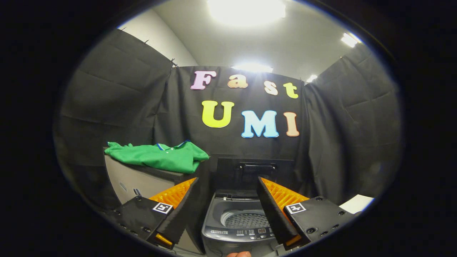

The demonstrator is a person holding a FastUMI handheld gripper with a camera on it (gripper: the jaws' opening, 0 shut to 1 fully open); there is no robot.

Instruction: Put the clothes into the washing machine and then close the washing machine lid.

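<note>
Tool [228, 185] fingers spread wide, empty. Green shirt [160, 156] on grey tabletop [125, 178], 10 o'clock beyond fingers. Washing machine [239, 225] dead ahead, lid [255, 173] raised. Step: reach for shirt; next, swing toward 10, close on fabric.

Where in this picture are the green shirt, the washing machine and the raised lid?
green shirt [160, 157]: gripper view, middle of the crumpled cloth.
washing machine [246, 233]: gripper view, front control panel.
lid [255, 175]: gripper view, its upright panel below the handle.
gripper [228, 189]: gripper view, open, fingers empty.
</note>
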